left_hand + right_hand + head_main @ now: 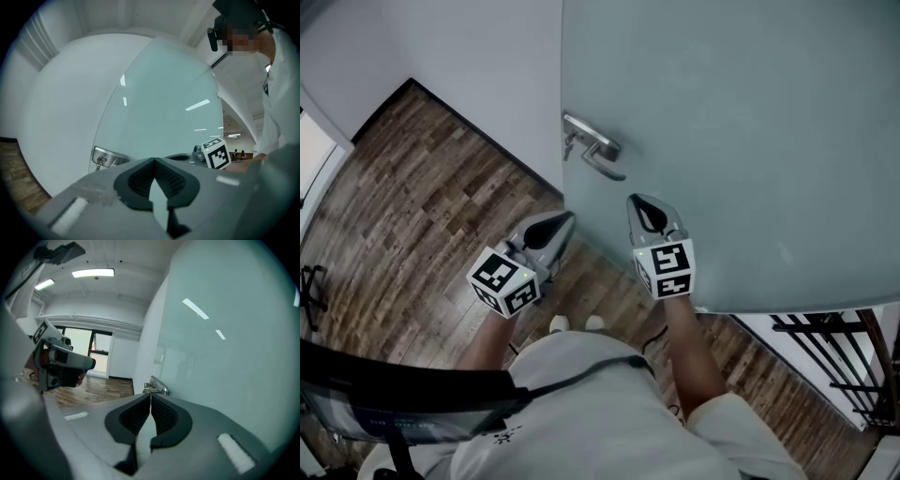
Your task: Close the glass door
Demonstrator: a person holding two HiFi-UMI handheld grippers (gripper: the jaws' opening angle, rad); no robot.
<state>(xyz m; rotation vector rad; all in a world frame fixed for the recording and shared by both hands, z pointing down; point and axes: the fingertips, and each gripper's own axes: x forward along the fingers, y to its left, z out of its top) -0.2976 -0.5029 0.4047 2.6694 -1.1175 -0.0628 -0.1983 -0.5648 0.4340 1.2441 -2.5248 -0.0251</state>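
A: Head view. Edges and clearance?

B: Glass door [722, 141], frosted, one. Its free edge stands directly ahead of the left gripper [565, 221]. Its bottom edge slants off to the right, beneath the right gripper [640, 201]. That gripper's tip lies over the pane's face, just below the door handle [595, 150]; whether it touches cannot be told. Open room: wooden floor [422, 206] left of the left gripper, bare up to the white wall [478, 66]. A black railing [844, 366] stands well off to the right gripper's right.

A: Counts?

B: Doors one, handles one, grippers two, marker cubes two.

A: Left gripper view?

B: Left gripper [153, 161]: jaws pressed together, nothing between. The glass door [164, 108] fills the space beyond the tip. Its edge arcs upward left of the tip, where the door handle [105, 157] sits, with one key [98, 162] hanging. White wall [61, 103] lies farther left. The right gripper's cube [215, 153] shows to the right, one.

A: Right gripper view?

B: Right gripper [150, 397]: jaws clenched, empty. The door handle [157, 387] sits straight ahead, just beyond the tip. The glass door [234, 333] lies ahead and to the right. Open wooden floor [93, 387] lies to the left, around the left gripper [63, 359]. Ceiling lights [93, 273]: two.
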